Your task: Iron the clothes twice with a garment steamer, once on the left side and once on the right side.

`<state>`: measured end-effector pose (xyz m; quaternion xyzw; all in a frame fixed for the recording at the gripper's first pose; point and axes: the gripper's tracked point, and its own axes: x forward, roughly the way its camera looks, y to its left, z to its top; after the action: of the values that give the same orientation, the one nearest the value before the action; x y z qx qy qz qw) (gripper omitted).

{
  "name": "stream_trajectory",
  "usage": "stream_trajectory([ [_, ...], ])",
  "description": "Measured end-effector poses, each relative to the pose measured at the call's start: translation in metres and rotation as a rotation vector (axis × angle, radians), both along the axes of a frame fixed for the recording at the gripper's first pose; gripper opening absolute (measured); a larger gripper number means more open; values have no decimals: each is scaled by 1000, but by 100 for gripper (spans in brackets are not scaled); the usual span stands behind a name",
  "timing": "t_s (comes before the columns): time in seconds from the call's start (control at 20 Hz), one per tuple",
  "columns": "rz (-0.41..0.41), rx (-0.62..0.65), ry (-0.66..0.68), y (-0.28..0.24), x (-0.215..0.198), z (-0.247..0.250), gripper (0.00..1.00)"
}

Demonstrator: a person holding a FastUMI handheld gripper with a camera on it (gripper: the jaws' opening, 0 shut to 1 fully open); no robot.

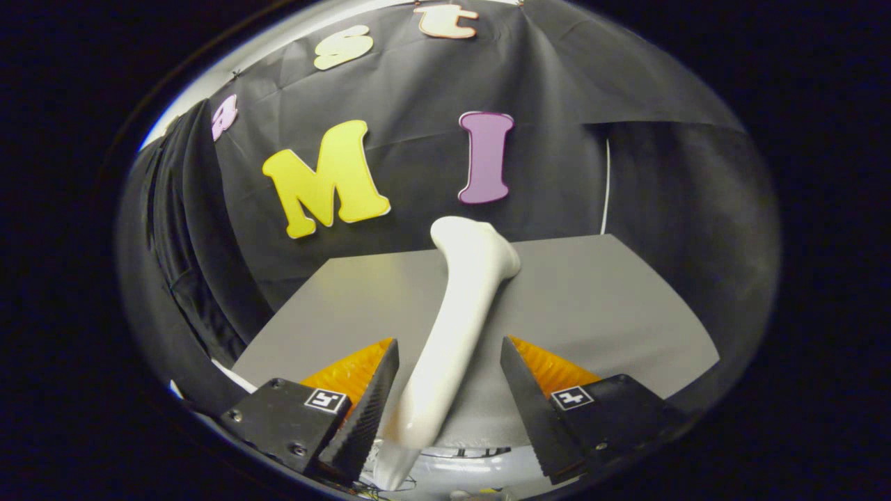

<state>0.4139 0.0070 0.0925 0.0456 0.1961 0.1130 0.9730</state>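
- Between the fingers: gripper (pixel 449 348) stands apart, steamer (pixel 456 327) handle in the gap, near the left finger (pixel 372 403); contact w/ either finger can't be told, so not clamped yet.
- Steamer looks like hard glossy plastic: stiff, prob. slippery, head-heavy. Best hold approx mid-handle, squeezed square.
- Beyond: grey table (pixel 598 299), bare; far edge just behind the steamer head.
- Dark hanging garment (pixel 184 243) off to the left, open room toward it.
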Motion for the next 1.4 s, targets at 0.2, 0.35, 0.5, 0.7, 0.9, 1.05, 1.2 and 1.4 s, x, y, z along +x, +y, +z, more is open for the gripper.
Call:
stream_trajectory([
  [0.2,0,28,35,6,15,-6,74],
  [0.35,-28,97,49,1,13,-5,58],
  [0.5,-13,136,65,1,12,-6,53],
  [0.7,16,189,51,3,8,5,40],
  [0.9,22,187,2,7,-7,31,37],
  [1.05,16,196,-44,12,-25,50,36],
  [1.2,22,209,-106,26,-51,83,36],
  [1.4,43,224,-193,56,-96,128,36],
])
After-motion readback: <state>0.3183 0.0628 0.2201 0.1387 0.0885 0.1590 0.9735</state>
